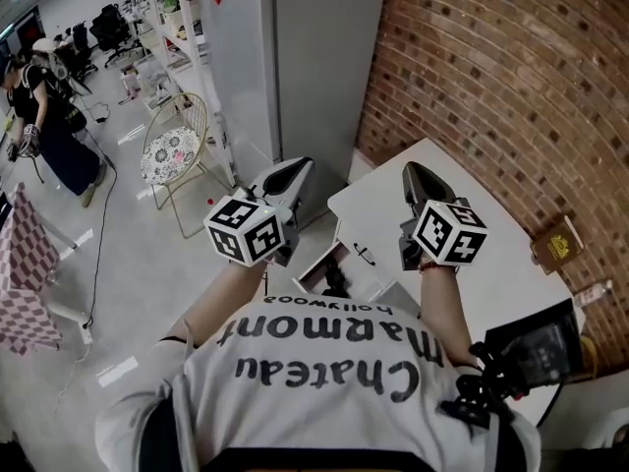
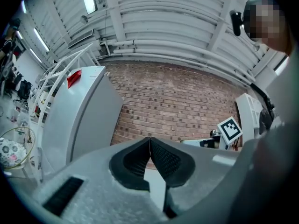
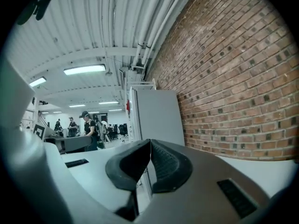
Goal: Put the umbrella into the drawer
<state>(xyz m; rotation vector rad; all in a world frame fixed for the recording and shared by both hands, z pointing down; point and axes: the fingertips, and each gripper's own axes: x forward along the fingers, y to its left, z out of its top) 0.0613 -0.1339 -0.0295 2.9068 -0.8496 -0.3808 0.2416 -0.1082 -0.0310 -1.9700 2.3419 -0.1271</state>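
Note:
Both grippers are raised high in front of me. In the head view my left gripper (image 1: pixel 295 169) and my right gripper (image 1: pixel 414 173) are level with each other above the white cabinet (image 1: pixel 393 209). Below them the drawer (image 1: pixel 356 256), with a black handle, stands pulled out. A dark thing (image 1: pixel 334 279) lies in it, partly hidden by my shirt; it may be the umbrella. In the left gripper view the left gripper (image 2: pixel 149 142) is shut on nothing. The right gripper (image 3: pixel 149 143) is likewise shut and empty, facing the brick wall.
A brick wall (image 1: pixel 511 87) runs behind the cabinet, and a tall grey locker (image 1: pixel 305 57) stands at its left. A wire chair (image 1: pixel 177 155) is on the floor at left. A cardboard box (image 1: pixel 557 242) and a black device (image 1: pixel 536 347) sit on the cabinet top. A person (image 1: pixel 49 116) stands far left.

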